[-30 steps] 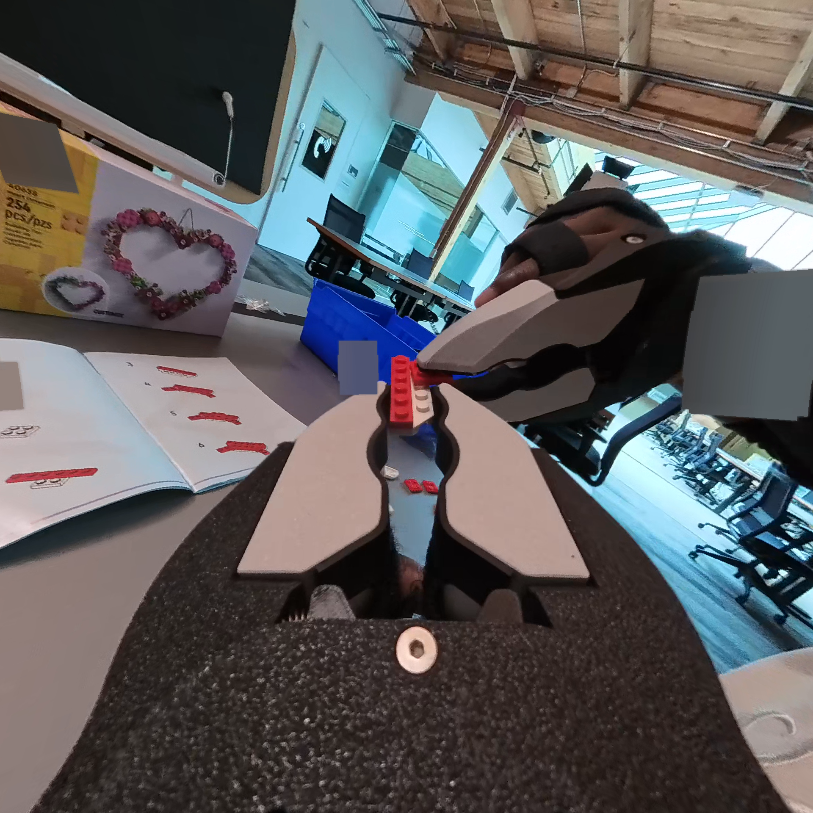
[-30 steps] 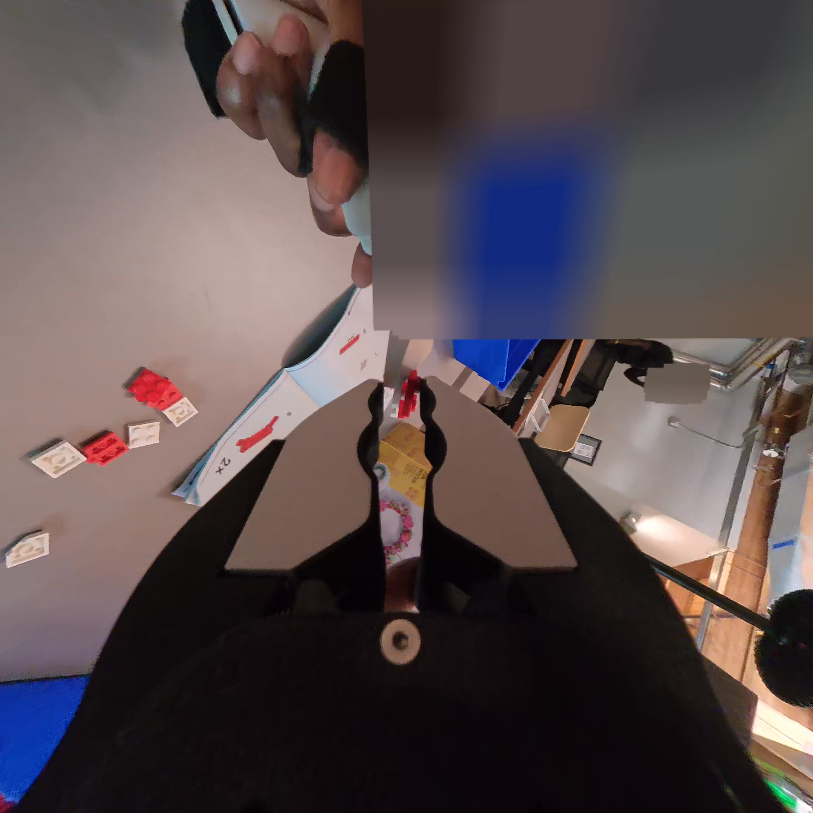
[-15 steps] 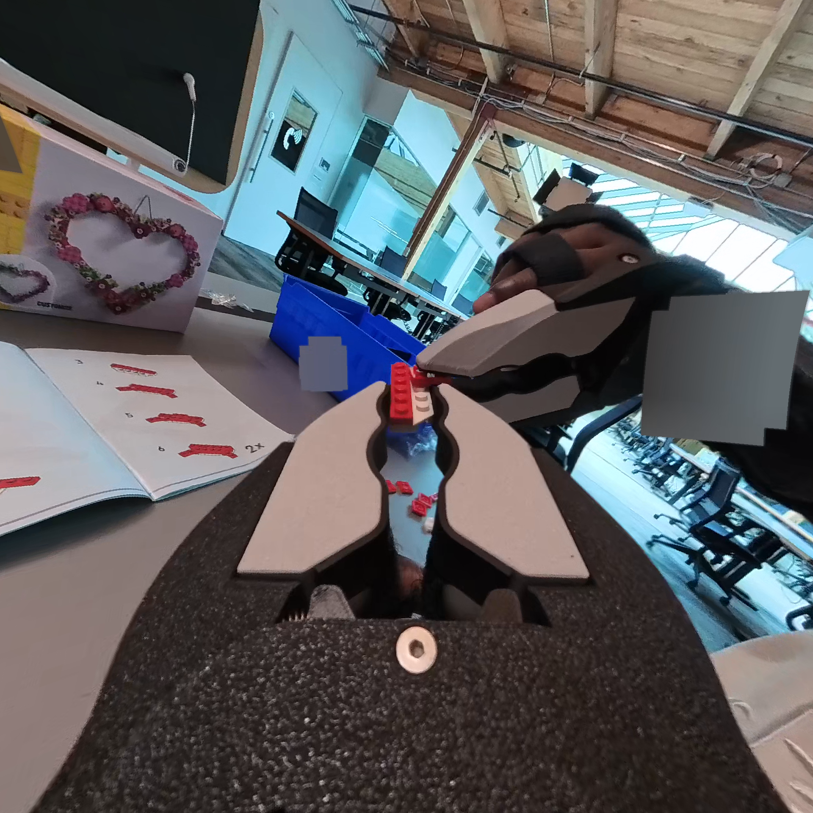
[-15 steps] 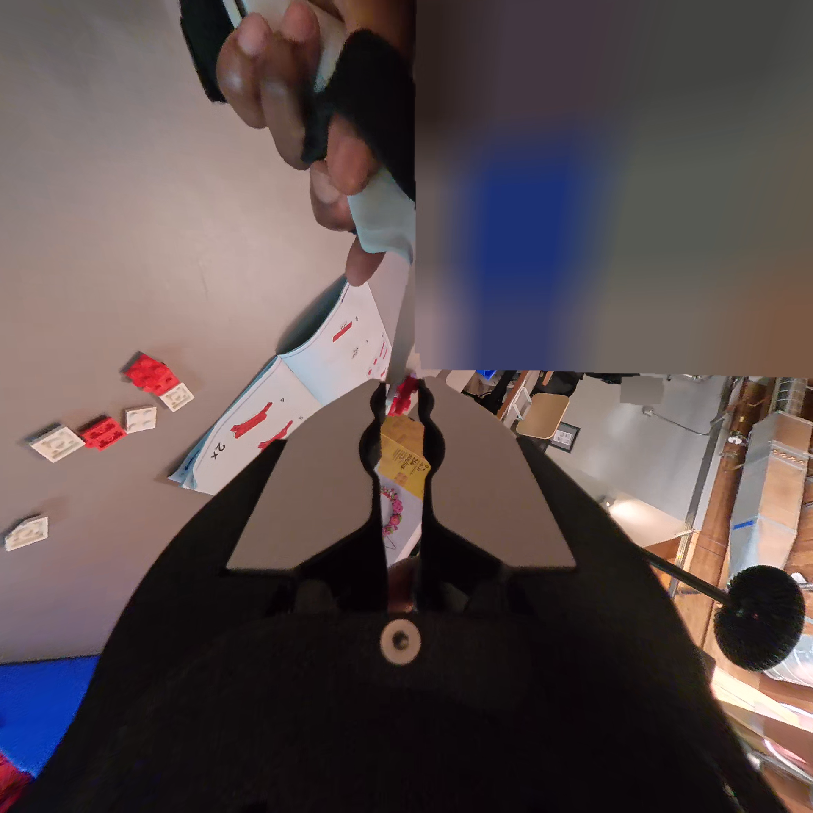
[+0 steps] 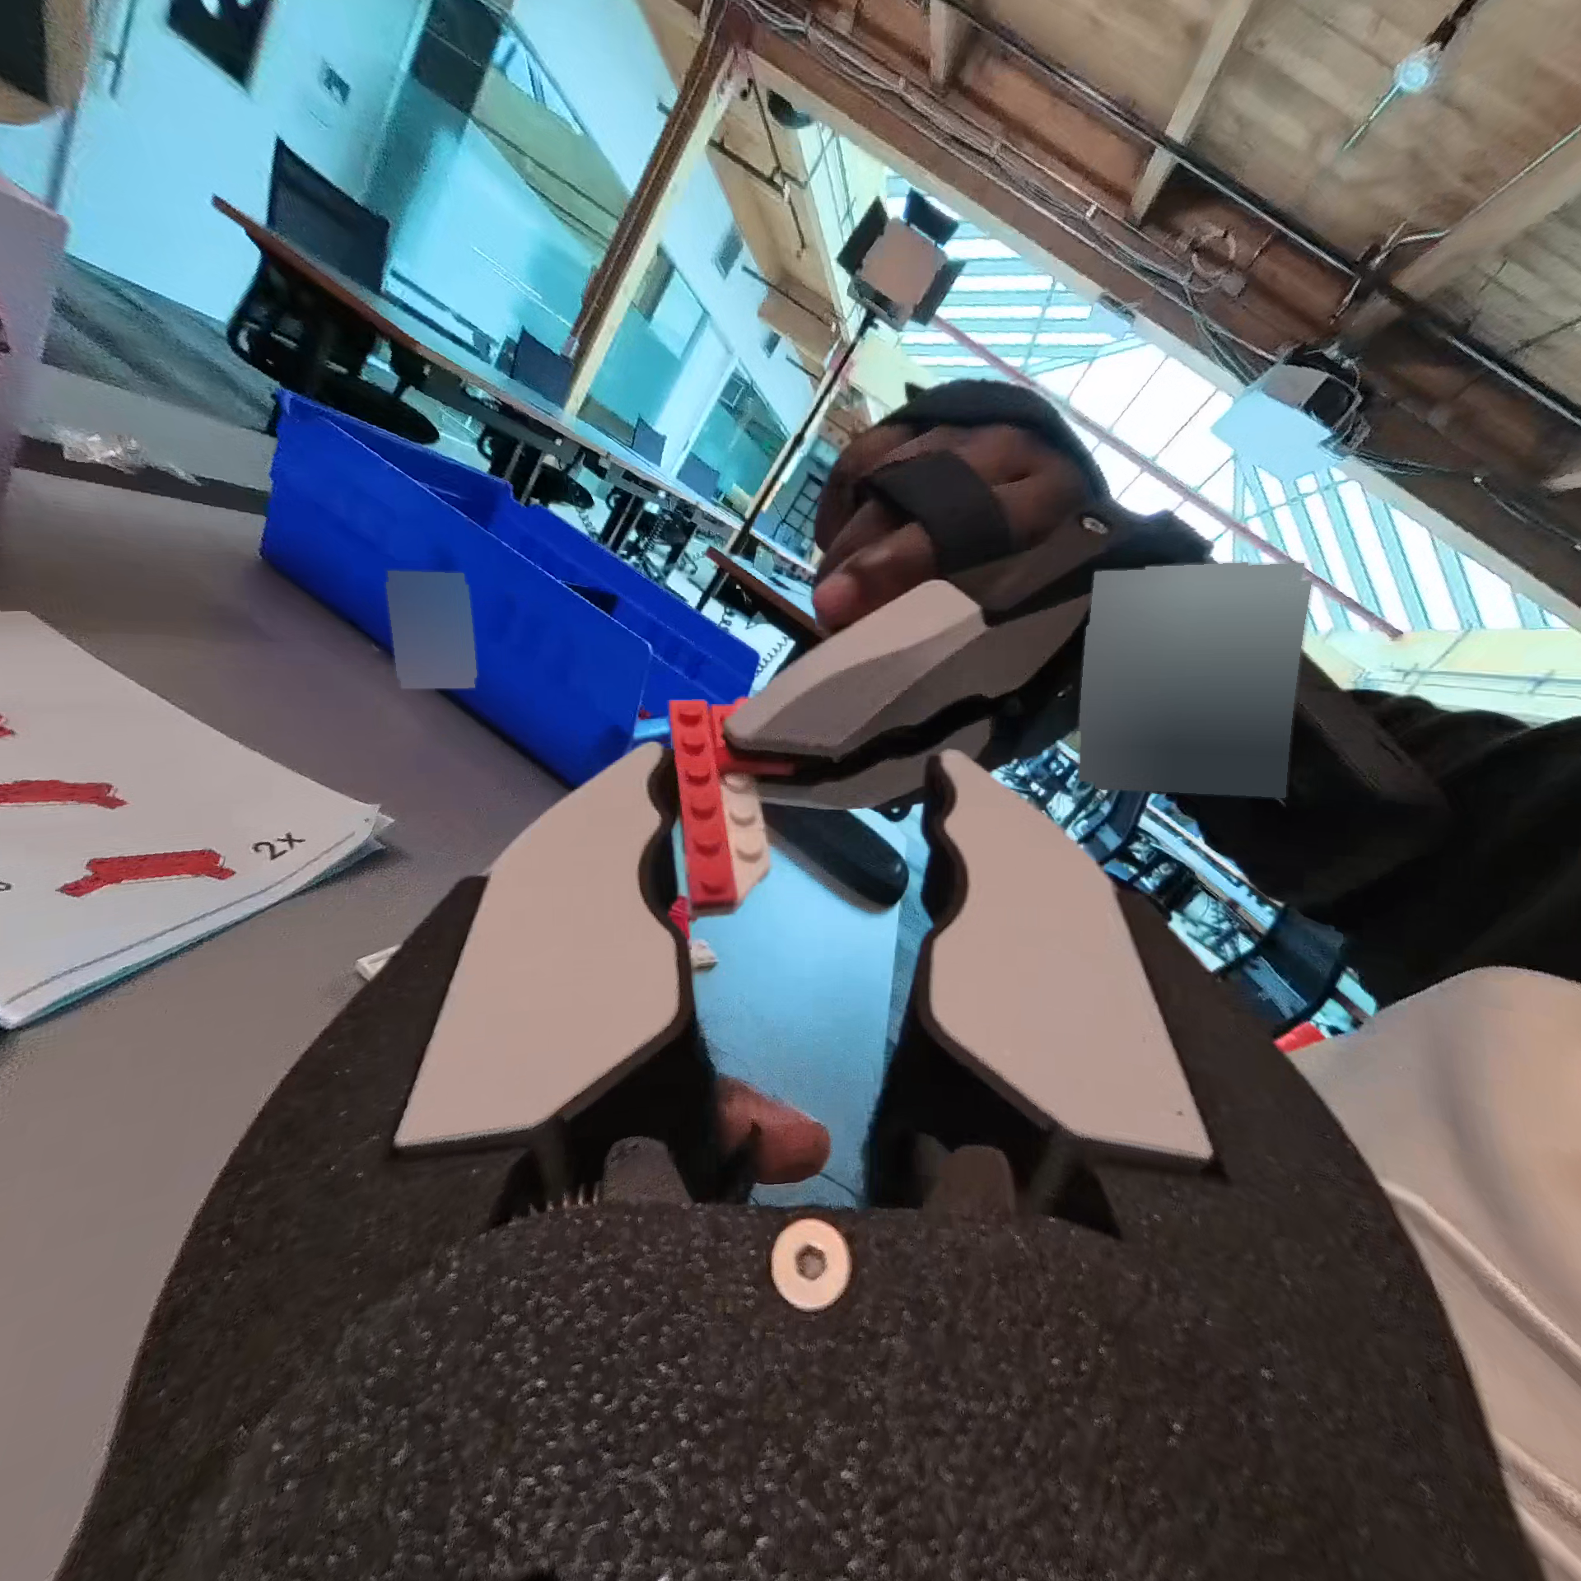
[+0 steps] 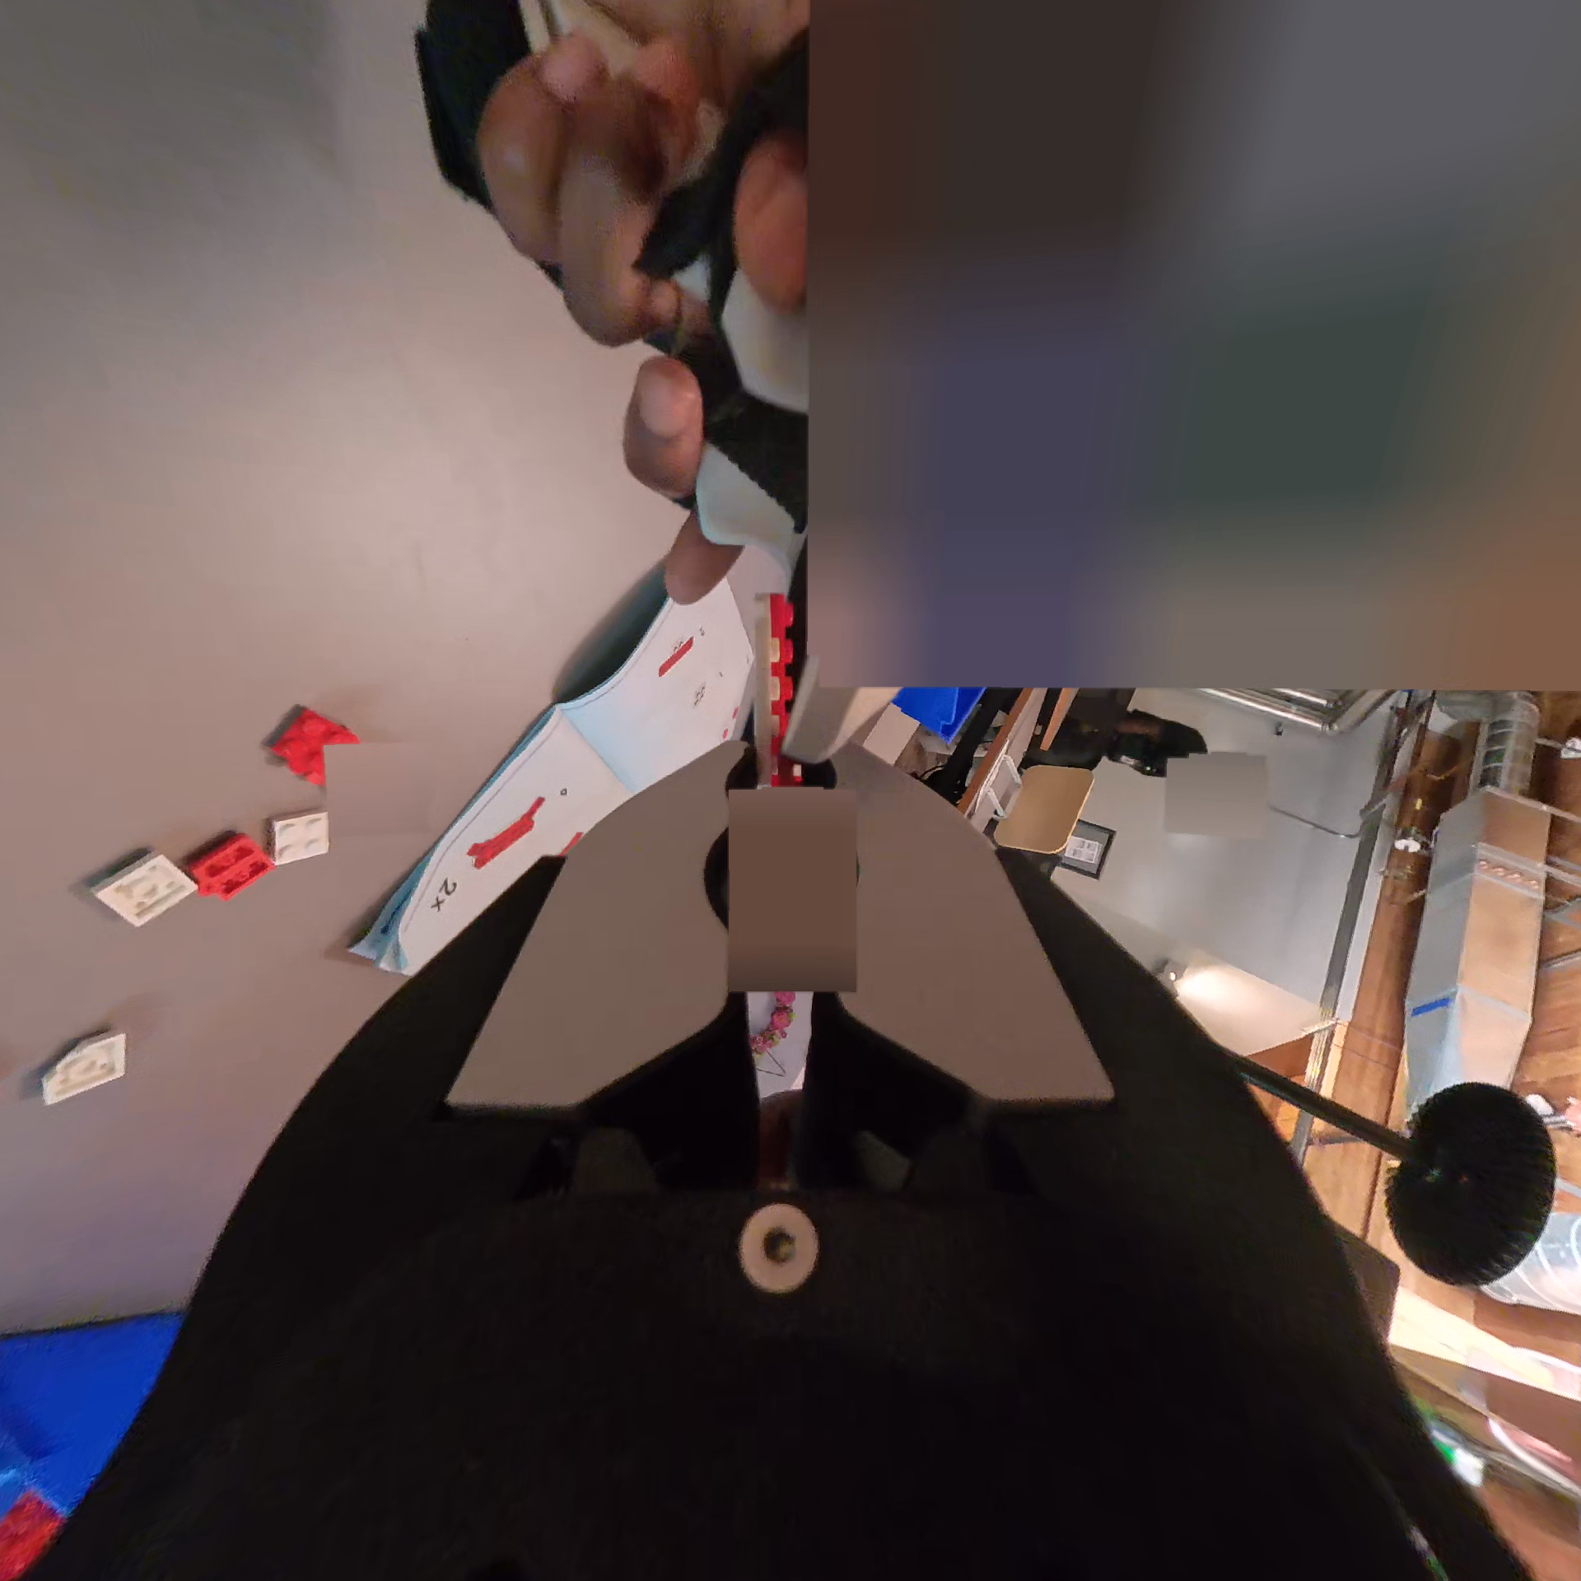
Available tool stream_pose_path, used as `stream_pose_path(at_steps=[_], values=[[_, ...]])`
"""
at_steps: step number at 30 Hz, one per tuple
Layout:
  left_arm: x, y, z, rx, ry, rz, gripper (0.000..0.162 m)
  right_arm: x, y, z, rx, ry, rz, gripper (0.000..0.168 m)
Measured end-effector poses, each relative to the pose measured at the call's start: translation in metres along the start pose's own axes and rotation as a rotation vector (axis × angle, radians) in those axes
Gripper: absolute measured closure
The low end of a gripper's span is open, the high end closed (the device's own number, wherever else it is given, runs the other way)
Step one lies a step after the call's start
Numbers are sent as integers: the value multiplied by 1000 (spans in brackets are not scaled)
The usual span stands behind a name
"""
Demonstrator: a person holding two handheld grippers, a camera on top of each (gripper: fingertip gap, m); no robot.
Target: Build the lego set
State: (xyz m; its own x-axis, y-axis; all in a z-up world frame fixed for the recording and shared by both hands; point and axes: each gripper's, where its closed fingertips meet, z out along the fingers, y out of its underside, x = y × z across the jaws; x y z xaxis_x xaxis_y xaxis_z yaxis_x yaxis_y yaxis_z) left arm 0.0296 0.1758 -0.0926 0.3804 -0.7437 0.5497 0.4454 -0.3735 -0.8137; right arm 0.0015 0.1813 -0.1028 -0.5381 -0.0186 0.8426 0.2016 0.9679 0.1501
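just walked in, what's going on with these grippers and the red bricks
A person is building a lego set with a handheld gripper in each hand. The left gripper is open, with the red and white brick piece against its left finger. The right gripper is clamped on the top end of that piece, so it seems to carry it now. An instruction booklet, a blue bin and loose bricks lie on the table.
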Motion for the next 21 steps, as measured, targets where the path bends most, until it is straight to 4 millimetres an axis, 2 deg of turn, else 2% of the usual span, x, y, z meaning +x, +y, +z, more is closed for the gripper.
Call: stream_pose_path(at_steps=[1, 4, 7, 9, 12, 16, 21], values=[[-1, 0, -1, 8, 9, 7, 111, 1, -1, 0, 4, 3, 28, 158], [5, 2, -5, -14, 88, 39, 104, 4, 1, -2, 11, 17, 82, 158], [-9, 3, -11, -54, 13, 202, 124, 1, 4, -3, 13, 9, 142, 158], [-9, 1, -14, -63, -14, 325, 132, -2, 5, -3, 17, -3, 202, 158], [-13, 8, -14, -126, -67, 489, 135, 0, 3, -4, 45, -3, 286, 158], [-15, 5, -13, -93, -85, 463, 141, -4, 4, -3, 36, -18, 289, 158], [-22, 10, -13, -127, -96, 429, 144, -12, 7, 0, -14, -27, 240, 158]])
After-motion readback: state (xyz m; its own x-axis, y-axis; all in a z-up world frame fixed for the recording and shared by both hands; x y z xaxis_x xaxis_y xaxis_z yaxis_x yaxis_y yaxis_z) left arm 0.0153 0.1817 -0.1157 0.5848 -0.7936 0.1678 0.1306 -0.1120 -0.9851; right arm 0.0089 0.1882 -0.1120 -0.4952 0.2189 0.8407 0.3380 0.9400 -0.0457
